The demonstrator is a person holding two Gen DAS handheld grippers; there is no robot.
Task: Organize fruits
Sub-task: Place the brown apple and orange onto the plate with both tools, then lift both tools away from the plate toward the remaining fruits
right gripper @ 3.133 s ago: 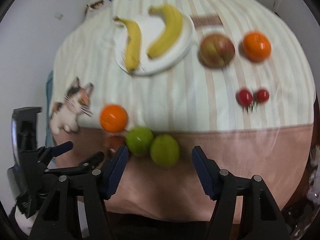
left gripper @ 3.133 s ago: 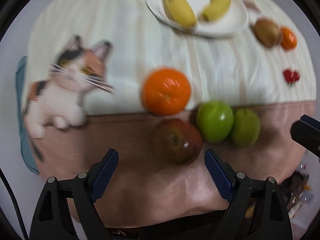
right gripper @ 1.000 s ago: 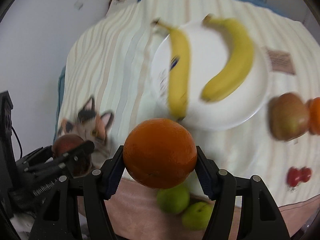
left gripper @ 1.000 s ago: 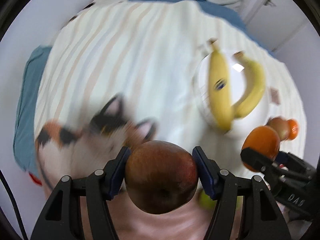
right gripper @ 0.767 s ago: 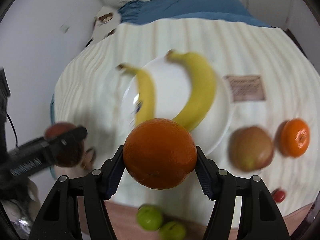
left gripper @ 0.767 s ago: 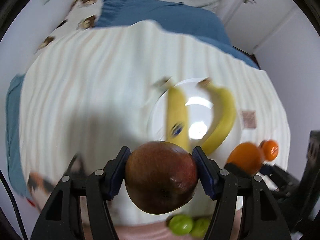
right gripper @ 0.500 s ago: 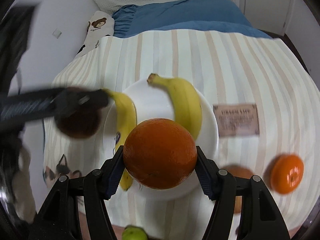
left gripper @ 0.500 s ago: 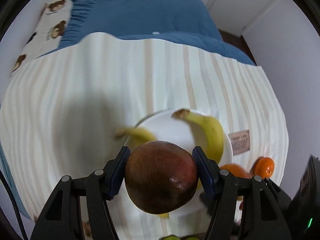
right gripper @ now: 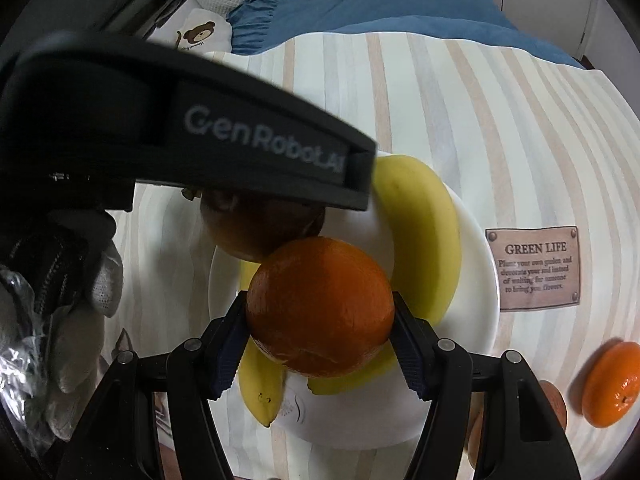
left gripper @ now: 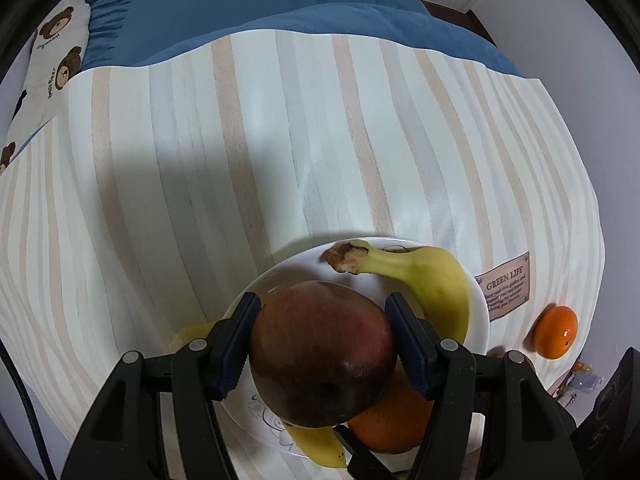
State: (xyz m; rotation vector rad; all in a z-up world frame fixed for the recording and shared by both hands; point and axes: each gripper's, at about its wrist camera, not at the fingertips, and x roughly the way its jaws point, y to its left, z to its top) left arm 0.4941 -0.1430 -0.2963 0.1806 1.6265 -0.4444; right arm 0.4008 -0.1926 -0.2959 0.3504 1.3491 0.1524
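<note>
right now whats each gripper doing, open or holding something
Left gripper: shut on the red apple.
Right gripper: shut on the orange.

In our right gripper (right gripper: pixel 320 340) we hold an orange (right gripper: pixel 320 308) between both pads, above the white plate (right gripper: pixel 476 256). Two bananas (right gripper: pixel 420 224) lie on this plate. Our left gripper (right gripper: pixel 264 216) crosses the view from the left and grips a dark red apple (right gripper: pixel 256 228), touching our orange. At the right edge a second orange (right gripper: pixel 610 384) sits on the striped cloth (right gripper: pixel 500 120), near a "GREEN LIFE" label (right gripper: pixel 534 268).
</note>
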